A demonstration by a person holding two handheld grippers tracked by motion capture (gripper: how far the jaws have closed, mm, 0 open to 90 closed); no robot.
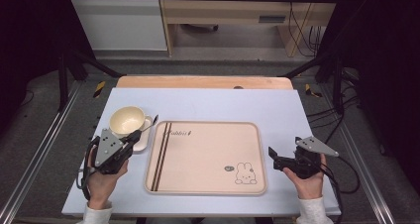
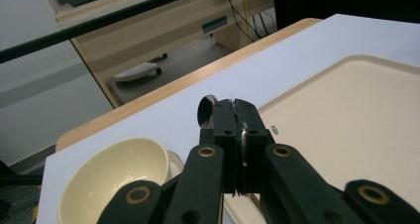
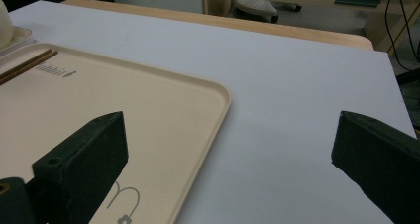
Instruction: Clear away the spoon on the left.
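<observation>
Left tool (image 2: 233, 110) clamped on spoon (image 2: 205, 109), cup (image 2: 116, 177) just behind; right tool (image 3: 223, 149) apart. Thin grip: spoon may twist, drop.

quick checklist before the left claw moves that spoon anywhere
1. Left claw shut on the spoon: ok.
2. Spoon held firmly enough not to slip: cannot tell.
3. Spoon clear of the cup: ok, its bowl sits past the rim.
4. Tray bare for a set-down: ok.
5. Right claw open, off the tray's right edge: ok.
</observation>
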